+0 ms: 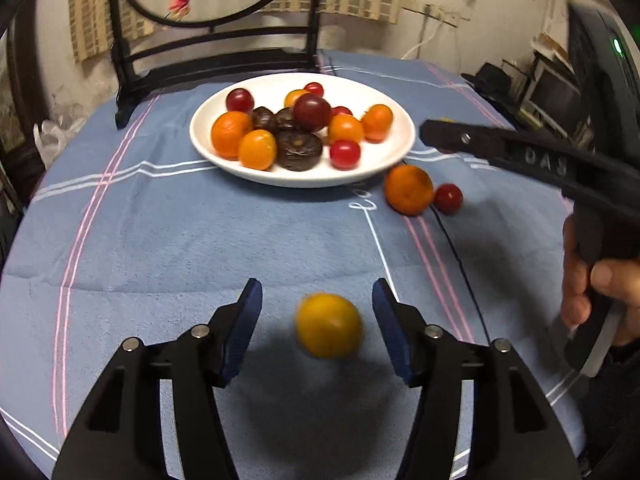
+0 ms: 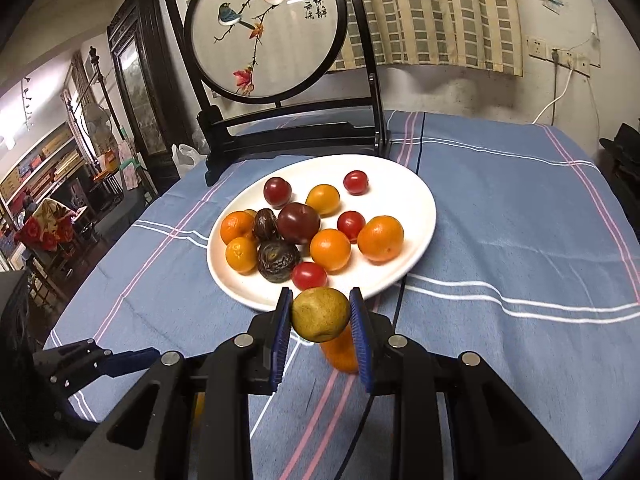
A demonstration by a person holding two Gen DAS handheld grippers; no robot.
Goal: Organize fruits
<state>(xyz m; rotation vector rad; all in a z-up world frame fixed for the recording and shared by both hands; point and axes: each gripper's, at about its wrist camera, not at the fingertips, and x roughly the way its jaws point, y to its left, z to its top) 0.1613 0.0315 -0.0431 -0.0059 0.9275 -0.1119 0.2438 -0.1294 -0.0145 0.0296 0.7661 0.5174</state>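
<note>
A white plate on the blue cloth holds several oranges, red tomatoes and dark fruits; it also shows in the right wrist view. My left gripper is open, its fingers either side of a yellow-orange fruit on the cloth, not touching it. My right gripper is shut on a yellow-green fruit, held above the cloth at the plate's near rim. An orange and a red tomato lie on the cloth right of the plate. Another orange lies below the held fruit.
A black-framed round embroidered screen stands on the table behind the plate. The blue striped tablecloth covers the round table. A black cable runs across it. Shelves and furniture stand beyond the left table edge.
</note>
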